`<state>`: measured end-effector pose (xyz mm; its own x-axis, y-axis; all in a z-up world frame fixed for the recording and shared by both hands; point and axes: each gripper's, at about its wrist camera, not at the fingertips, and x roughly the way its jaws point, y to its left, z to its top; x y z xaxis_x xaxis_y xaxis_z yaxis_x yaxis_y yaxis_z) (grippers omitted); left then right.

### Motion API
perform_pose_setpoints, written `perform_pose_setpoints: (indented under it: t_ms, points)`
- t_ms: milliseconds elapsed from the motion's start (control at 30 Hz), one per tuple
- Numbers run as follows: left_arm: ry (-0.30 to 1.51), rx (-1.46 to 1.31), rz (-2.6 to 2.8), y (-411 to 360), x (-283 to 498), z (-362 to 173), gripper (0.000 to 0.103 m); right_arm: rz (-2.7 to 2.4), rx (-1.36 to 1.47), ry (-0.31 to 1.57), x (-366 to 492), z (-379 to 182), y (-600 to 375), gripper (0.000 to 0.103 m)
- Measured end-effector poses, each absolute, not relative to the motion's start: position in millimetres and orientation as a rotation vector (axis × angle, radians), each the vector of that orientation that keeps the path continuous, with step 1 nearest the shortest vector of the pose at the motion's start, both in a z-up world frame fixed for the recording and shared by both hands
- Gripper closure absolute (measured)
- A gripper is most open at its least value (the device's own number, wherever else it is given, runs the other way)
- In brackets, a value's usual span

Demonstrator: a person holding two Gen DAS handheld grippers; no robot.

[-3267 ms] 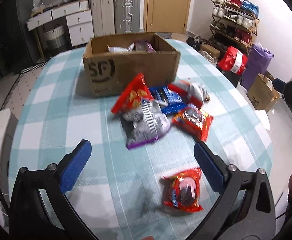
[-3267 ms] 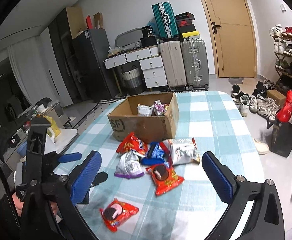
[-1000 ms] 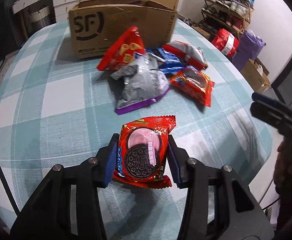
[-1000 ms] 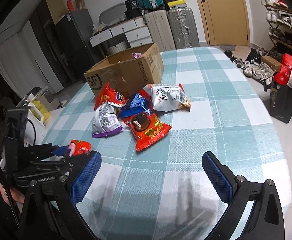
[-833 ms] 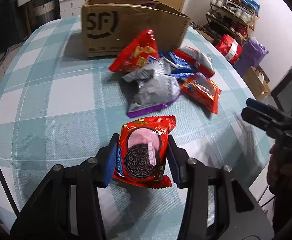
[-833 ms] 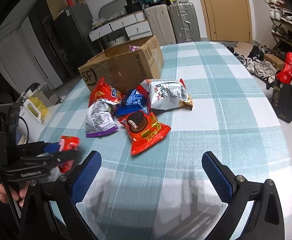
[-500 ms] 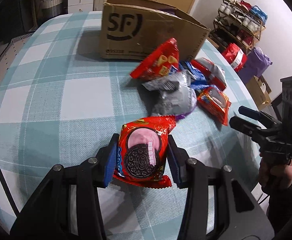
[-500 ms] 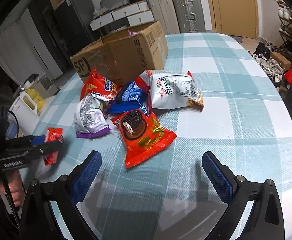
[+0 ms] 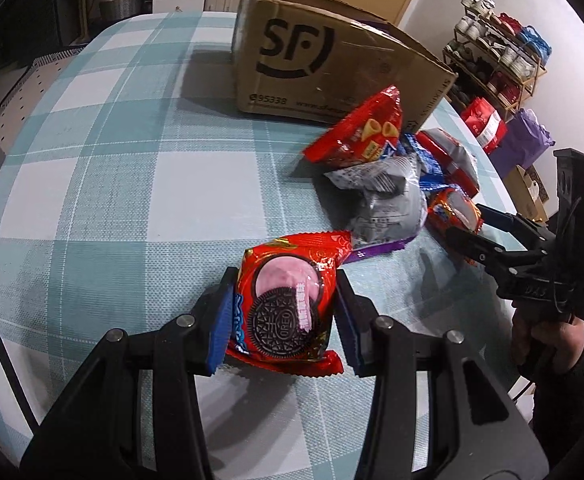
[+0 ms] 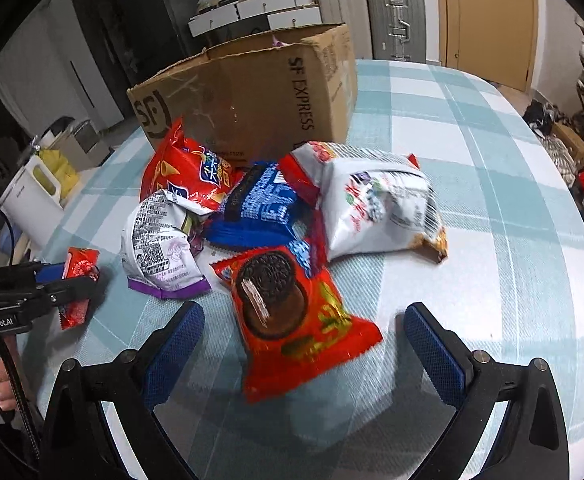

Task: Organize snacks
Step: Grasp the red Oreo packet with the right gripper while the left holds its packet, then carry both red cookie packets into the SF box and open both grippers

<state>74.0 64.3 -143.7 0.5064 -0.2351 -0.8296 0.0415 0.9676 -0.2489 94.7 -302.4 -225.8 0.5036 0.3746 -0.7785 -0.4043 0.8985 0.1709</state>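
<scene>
My left gripper [image 9: 281, 318] is shut on a small red Oreo packet [image 9: 287, 304], held above the checked tablecloth; the same packet [image 10: 77, 280] shows at the left of the right wrist view. My right gripper [image 10: 304, 344] stands open over a second red Oreo packet [image 10: 292, 312] that lies flat on the cloth between its fingers, untouched. Behind it lies a heap of snacks: a grey and purple bag [image 10: 159, 248], a red chips bag [image 10: 187, 172], a blue packet [image 10: 263, 208] and a white bag [image 10: 376, 208]. The SF cardboard box [image 9: 328, 64] stands open behind the heap.
The round table [image 9: 91, 184] drops off at its right edge near a shoe rack [image 9: 504, 56] and bags on the floor. A white jug [image 10: 31, 196] stands off the table's left side. Suitcases [image 10: 396, 20] and drawers line the far wall.
The left gripper has carried the Oreo packet leftward, so the heap and box slid right in its view. The right gripper has come down and forward onto the heap, now straddling the second Oreo packet.
</scene>
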Motion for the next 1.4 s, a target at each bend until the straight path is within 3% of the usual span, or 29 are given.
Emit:
perform_pose_setpoints:
  t_ms: [100, 167, 300, 400, 533, 1400]
  points:
    - [1.027, -0.21, -0.158, 68, 76, -145, 0.061, 0.459, -0.076, 0.925, 97, -227, -296, 0.005]
    - [1.028, -0.214, -0.154, 69, 77, -145, 0.061, 0.446, -0.121, 0.914, 96, -227, -290, 0.014]
    - [1.026, -0.217, -0.147, 70, 77, -146, 0.061, 0.428, -0.212, 0.9, 90, -230, -278, 0.023]
    - [1.02, -0.22, -0.147, 71, 75, -143, 0.061, 0.424, -0.213, 0.9, 88, -227, -276, 0.044]
    - [1.007, -0.216, -0.154, 69, 69, -137, 0.061, 0.432, -0.206, 0.891, 81, -226, -276, 0.056]
    - [0.905, -0.282, -0.157, 85, 45, -86, 0.061, 0.605, 0.08, 0.807, 40, -165, -299, 0.056]
